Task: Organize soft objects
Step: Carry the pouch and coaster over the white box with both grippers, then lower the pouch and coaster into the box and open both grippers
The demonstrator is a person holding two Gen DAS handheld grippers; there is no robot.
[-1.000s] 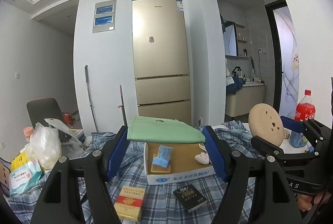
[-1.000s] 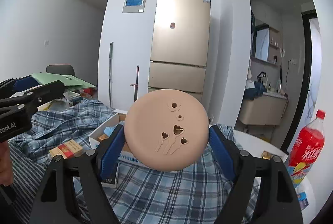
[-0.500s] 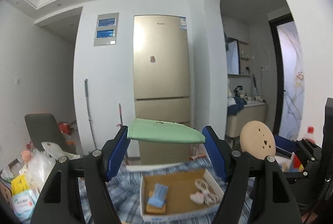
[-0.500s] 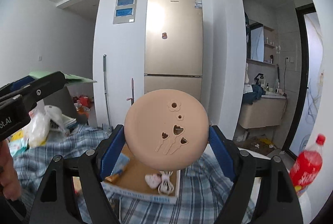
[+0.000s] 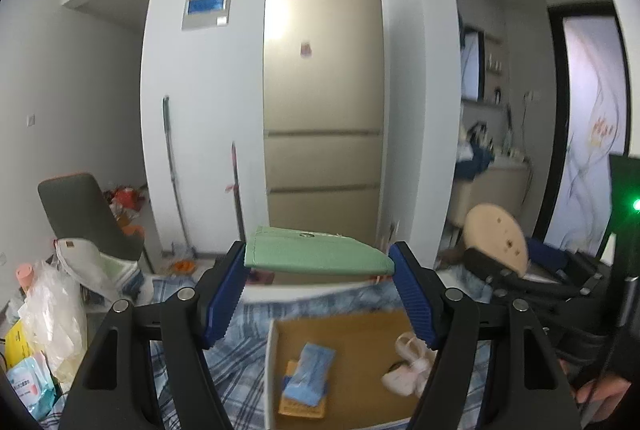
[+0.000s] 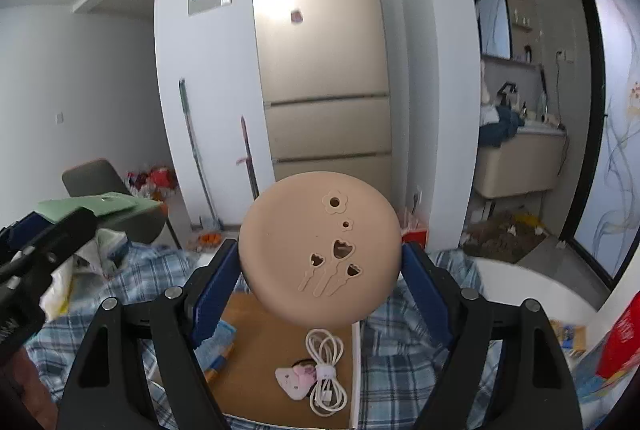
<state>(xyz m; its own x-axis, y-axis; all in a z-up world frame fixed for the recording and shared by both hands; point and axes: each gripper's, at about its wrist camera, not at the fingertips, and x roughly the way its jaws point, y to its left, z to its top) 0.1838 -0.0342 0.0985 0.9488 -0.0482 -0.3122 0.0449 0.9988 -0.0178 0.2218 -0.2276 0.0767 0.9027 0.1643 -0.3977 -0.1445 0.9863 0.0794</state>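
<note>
My left gripper [image 5: 318, 290] is shut on a flat green pouch [image 5: 316, 254], held level above an open cardboard box [image 5: 344, 362]. My right gripper [image 6: 320, 290] is shut on a round beige silicone pad [image 6: 320, 250] with flower and heart cut-outs, held over the same box [image 6: 276, 382]. The pad also shows at the right of the left wrist view [image 5: 496, 234], and the green pouch at the left of the right wrist view [image 6: 100, 206]. In the box lie a blue packet [image 5: 308, 366], a pink-white charger [image 6: 296, 382] and a white cable [image 6: 326, 370].
The box sits on a blue checked cloth [image 6: 400, 378]. A plastic bag [image 5: 52, 302] and wipes pack [image 5: 28, 386] lie at the left. A red bottle [image 6: 620, 342] stands at the right. A grey chair [image 5: 84, 214], a fridge [image 5: 324, 110] and a mop [image 5: 174, 174] stand behind.
Both grippers have risen and tipped forward over the box with their objects still held; the cigarette packs on the cloth have dropped out of view.
</note>
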